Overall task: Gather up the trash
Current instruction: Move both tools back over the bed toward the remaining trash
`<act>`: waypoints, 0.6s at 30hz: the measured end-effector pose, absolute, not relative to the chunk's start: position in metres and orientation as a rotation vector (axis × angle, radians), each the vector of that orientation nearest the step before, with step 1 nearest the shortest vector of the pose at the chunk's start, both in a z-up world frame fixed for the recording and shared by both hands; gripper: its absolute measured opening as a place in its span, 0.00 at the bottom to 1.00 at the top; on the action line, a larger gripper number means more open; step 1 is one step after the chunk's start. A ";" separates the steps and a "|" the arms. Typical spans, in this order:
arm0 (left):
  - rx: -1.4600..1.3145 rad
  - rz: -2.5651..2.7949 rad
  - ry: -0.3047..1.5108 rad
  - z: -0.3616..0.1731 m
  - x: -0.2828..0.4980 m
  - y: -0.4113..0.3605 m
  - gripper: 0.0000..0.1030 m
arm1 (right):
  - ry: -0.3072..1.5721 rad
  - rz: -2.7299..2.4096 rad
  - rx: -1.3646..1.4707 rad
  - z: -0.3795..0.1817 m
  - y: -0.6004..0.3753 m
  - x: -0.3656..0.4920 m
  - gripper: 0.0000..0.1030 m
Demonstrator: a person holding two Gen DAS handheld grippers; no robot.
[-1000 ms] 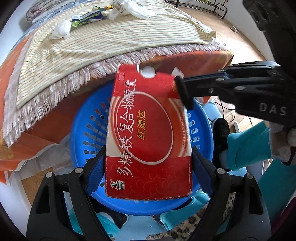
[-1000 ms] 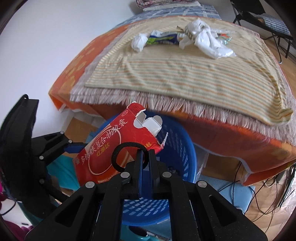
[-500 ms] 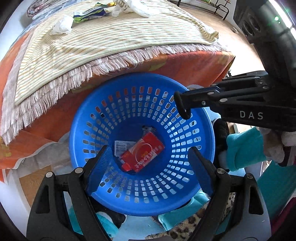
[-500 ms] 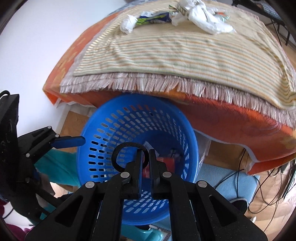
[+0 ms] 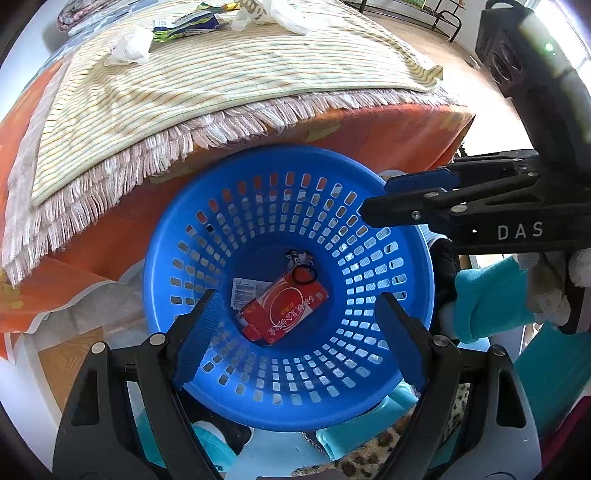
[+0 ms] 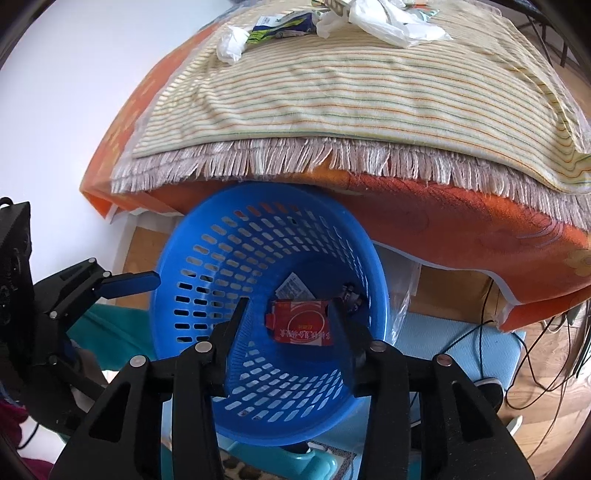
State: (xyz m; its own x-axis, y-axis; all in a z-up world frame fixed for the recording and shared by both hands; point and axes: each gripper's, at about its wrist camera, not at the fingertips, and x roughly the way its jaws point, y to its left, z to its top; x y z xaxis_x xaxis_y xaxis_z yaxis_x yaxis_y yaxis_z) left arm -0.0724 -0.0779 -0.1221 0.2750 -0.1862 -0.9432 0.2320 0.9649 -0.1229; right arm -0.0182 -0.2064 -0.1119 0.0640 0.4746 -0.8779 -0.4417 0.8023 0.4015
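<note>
A: Nearest first, what are the claws doing?

B: The left gripper (image 5: 295,328) is hanging released, its blue-padded jaws spread wide above the basket with nothing between them. The right gripper (image 6: 291,332) is opening, its jaws parting over the basket's mouth and gripping nothing.

A: And the trash?

B: The red carton (image 5: 286,310) is lying flat on the bottom of the blue laundry basket (image 5: 417,288). In the left wrist view its long axis is running diagonally, from lower left up to upper right; its torn end is pointing lower left. It is glossy printed cardboard, rectangular, with a white oval and yellow characters.

A: Anything beside it?

B: A white printed paper slip (image 5: 245,291) is lying partly under its upper left edge, and a small dark scrap (image 5: 299,258) is sitting just past its upper end.

A: The basket itself?

B: Round, hard plastic, its walls pierced with rows of slots.

A: Farther off?

B: A bed is rising just behind the basket: an orange sheet (image 6: 424,218), over it a striped fringed blanket (image 6: 351,88). At its far side a crumpled white tissue (image 6: 231,44), a green and blue wrapper (image 6: 280,26) and a white plastic bag (image 6: 384,24) are lying.
</note>
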 end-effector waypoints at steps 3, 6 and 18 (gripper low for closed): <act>0.036 -0.275 1.259 -0.121 -0.071 -0.076 0.84 | 1.331 0.690 0.029 -0.109 -0.205 -0.018 0.39; 0.030 -0.270 1.258 -0.120 -0.070 -0.074 0.84 | 1.324 0.683 0.025 -0.108 -0.204 -0.017 0.39; 0.011 -0.218 1.228 -0.106 -0.060 -0.060 0.84 | 1.284 0.634 0.031 -0.095 -0.213 -0.007 0.52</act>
State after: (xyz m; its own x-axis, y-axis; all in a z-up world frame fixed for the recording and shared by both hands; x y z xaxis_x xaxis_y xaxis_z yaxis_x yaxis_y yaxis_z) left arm -0.0596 -0.0599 -0.1062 0.3176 -0.1596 -0.9347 0.1716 0.9791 -0.1088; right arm -0.0068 -0.2131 -0.0952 0.1384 0.4549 -0.8797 -0.4220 0.8307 0.3631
